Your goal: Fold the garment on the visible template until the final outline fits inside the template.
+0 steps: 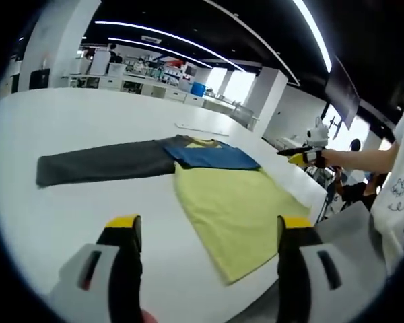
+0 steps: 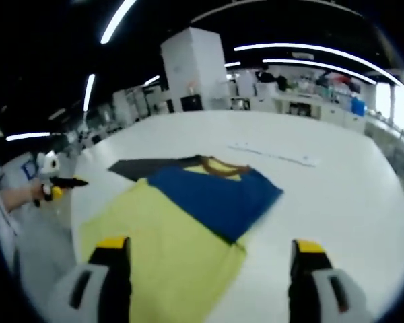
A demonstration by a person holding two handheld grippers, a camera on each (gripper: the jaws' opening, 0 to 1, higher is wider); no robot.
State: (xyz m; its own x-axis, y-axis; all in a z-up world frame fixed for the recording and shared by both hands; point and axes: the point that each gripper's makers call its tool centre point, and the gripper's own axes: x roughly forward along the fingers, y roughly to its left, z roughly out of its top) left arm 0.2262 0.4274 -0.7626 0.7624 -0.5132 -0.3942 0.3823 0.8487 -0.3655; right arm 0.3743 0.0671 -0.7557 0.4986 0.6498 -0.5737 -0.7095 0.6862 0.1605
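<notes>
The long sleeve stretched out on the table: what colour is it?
Dark grey. The sleeve shows best in the left gripper view.

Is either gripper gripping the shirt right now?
No: in the left gripper view the left gripper hangs open above the garment, and in the right gripper view the right gripper is open too, clamping nothing.

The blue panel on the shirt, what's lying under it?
The blue panel lies folded over the yellow shirt body, with the dark grey sleeve stretching out beside it. Whatever fabric it covers is hidden; the white table lies beneath.
</notes>
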